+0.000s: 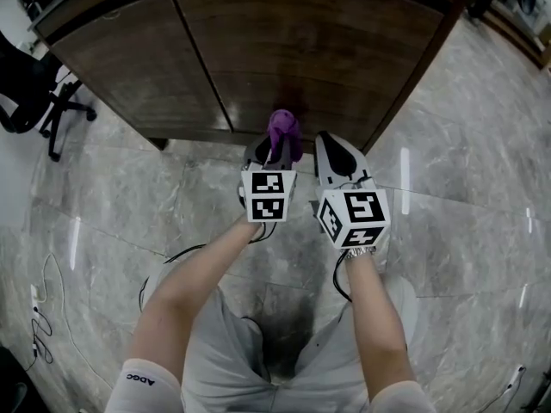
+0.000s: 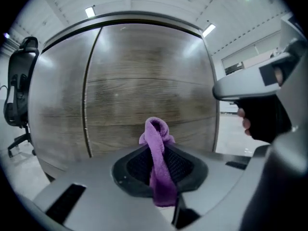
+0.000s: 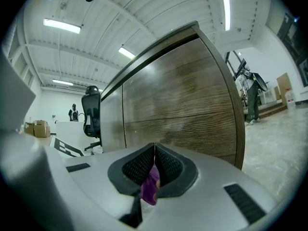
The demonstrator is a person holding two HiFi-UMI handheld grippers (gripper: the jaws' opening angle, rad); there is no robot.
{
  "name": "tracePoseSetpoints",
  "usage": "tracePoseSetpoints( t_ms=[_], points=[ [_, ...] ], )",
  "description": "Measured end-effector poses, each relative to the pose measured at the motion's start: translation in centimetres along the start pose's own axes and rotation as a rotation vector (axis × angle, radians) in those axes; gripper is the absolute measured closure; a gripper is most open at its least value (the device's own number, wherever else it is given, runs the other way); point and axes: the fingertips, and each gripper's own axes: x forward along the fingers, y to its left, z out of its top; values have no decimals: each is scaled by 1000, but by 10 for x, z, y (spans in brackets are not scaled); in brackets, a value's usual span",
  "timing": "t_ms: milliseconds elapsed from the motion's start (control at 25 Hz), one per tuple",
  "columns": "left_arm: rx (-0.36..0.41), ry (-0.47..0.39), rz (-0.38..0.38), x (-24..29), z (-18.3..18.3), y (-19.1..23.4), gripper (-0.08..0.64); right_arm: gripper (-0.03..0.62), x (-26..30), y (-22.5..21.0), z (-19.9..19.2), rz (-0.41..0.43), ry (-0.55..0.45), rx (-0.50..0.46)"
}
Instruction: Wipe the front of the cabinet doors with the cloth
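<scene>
The brown wooden cabinet point(image 1: 258, 50) has two doors that are closed, with a thin seam point(image 1: 202, 63) between them. My left gripper point(image 1: 274, 149) is shut on a purple cloth point(image 1: 284, 130). The cloth point(image 2: 159, 162) pokes up past the jaw tips, a short way in front of the right-hand door point(image 2: 149, 81). My right gripper point(image 1: 334, 153) is close beside it on the right, jaws closed. A small fold of purple cloth point(image 3: 150, 186) sits pinched low between its pads. The door point(image 3: 183, 105) and the cabinet's right corner lie ahead of it.
The floor is grey marble tile point(image 1: 448, 196). A black office chair point(image 1: 34, 93) stands left of the cabinet. Cables point(image 1: 43, 308) trail on the floor at the lower left. A person point(image 3: 251, 93) stands far off to the right.
</scene>
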Motion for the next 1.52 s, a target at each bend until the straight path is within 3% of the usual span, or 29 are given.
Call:
tracePoseSetpoints(
  t_ms=[160, 360, 520, 640, 800, 1000, 1320, 1520],
  points=[
    [-20, -27, -135, 5, 6, -47, 502, 563, -6, -6, 1, -10, 3, -8],
    [31, 12, -404, 14, -12, -120, 502, 563, -21, -18, -2, -39, 27, -30],
    [12, 38, -500, 23, -20, -163, 502, 563, -38, -35, -5, -72, 46, -39],
    [-1, 52, -531, 32, -22, -188, 502, 563, -51, -49, -9, -100, 66, -42],
    [-3, 77, -497, 47, -28, -196, 502, 563, -66, -65, -11, -141, 72, -24],
    [-18, 113, -372, 66, -40, -157, 502, 563, -68, -73, -10, -151, 65, -20],
    [-9, 137, -221, 65, -50, -79, 502, 563, -39, -48, -15, -73, 61, -18],
    [-80, 161, -130, 56, -54, -36, 502, 563, -23, -29, -18, -29, 61, -17]
  ],
)
